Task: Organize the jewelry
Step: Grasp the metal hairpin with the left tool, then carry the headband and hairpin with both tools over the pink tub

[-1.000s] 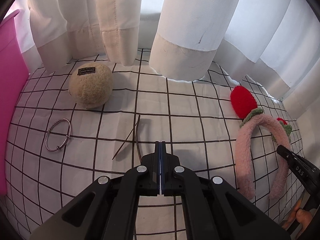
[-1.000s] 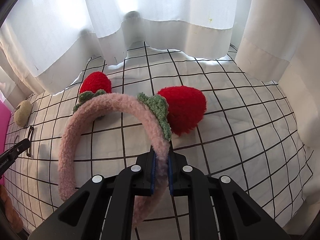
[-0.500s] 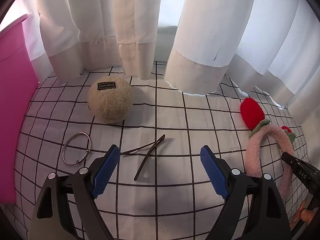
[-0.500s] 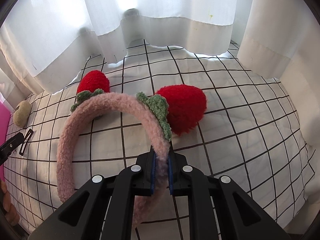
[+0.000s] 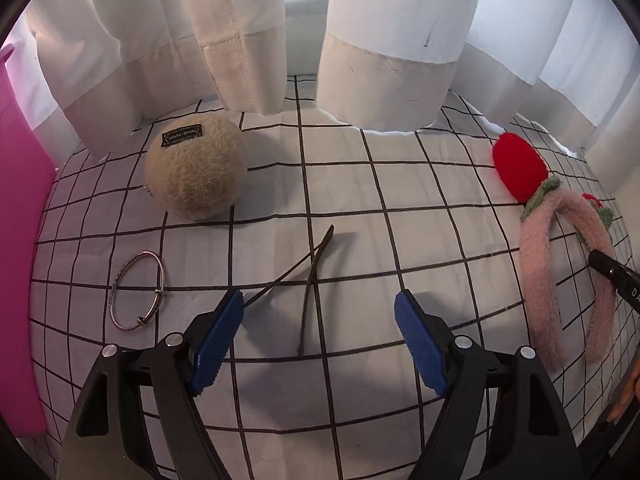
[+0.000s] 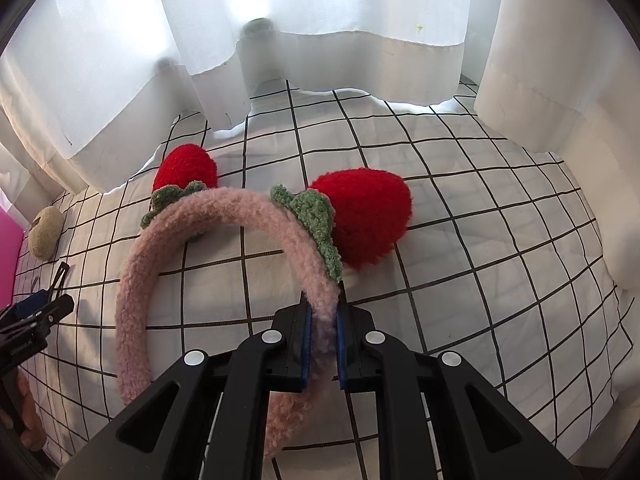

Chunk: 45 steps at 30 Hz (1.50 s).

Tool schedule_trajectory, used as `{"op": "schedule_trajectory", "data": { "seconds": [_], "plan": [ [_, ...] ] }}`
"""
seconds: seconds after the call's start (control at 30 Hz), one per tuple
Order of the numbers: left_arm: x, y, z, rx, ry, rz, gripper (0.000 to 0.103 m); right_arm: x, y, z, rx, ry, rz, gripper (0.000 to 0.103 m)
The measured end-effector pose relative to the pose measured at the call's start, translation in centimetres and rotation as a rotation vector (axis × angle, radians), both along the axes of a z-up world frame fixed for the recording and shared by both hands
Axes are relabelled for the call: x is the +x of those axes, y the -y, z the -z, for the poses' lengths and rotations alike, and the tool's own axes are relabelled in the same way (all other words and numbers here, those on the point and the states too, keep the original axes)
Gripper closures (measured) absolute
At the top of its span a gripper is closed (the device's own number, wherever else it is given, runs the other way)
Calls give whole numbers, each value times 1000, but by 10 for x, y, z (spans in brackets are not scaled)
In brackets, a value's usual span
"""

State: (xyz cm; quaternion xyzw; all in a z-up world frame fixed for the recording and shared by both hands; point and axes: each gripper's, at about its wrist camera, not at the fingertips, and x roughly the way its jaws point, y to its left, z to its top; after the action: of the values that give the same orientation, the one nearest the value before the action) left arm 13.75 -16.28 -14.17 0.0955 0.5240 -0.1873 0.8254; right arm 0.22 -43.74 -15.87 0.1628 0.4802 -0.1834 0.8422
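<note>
My left gripper (image 5: 318, 316) is open, its blue pads either side of a thin dark hair clip (image 5: 310, 276) lying on the checked cloth. A silver bangle (image 5: 138, 290) lies to its left, and a beige fluffy ball (image 5: 196, 168) sits behind. My right gripper (image 6: 322, 332) is shut on the pink fluffy headband (image 6: 224, 216) with two red strawberries (image 6: 366, 216), gripping its right band. The headband also shows in the left wrist view (image 5: 568, 248) at the far right.
A pink box (image 5: 18, 240) stands at the left edge. White curtains (image 5: 384, 40) hang along the back of the checked cloth (image 5: 420, 208). The left gripper's tip shows in the right wrist view (image 6: 36, 312).
My left gripper has opened from shut and come closer over the hair clip. My right gripper stays shut on the headband, which has shifted slightly.
</note>
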Motion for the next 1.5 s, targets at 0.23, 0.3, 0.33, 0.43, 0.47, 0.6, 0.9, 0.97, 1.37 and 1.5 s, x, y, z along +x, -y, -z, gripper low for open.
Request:
{"op": "schedule_trajectory", "data": {
  "seconds": [0.23, 0.3, 0.33, 0.43, 0.47, 0.6, 0.9, 0.97, 1.37, 1.5],
  "plan": [
    [0, -9, -4, -6, 9, -59, 81, 3, -2, 3, 11, -14, -12, 93],
    [1, -11, -5, 0, 11, -60, 86, 3, -3, 4, 13, -17, -14, 93],
    [0, -11, -6, 8, 23, -60, 90, 3, -3, 4, 10, -15, -13, 93],
    [-4, -10, -14, -6, 52, -64, 97, 2, -2, 0, 11, -1, -9, 93],
    [-6, -9, -17, -14, 62, -64, 97, 2, -2, -2, 10, 4, -9, 93],
    [-8, -5, -32, -41, 98, -57, 97, -1, -4, -9, 4, 29, -9, 93],
    [-12, -5, -68, -99, 155, -64, 97, -5, -16, -35, -46, 89, -32, 93],
    [-14, -7, -75, -103, 167, -63, 97, -4, -19, -44, -59, 104, -40, 93],
    [-17, -38, -115, -151, 222, -106, 97, 7, -51, -95, -86, 222, -102, 93],
    [-17, -57, -136, -157, 264, -128, 97, 17, -71, -117, -89, 272, -137, 93]
  ]
}}
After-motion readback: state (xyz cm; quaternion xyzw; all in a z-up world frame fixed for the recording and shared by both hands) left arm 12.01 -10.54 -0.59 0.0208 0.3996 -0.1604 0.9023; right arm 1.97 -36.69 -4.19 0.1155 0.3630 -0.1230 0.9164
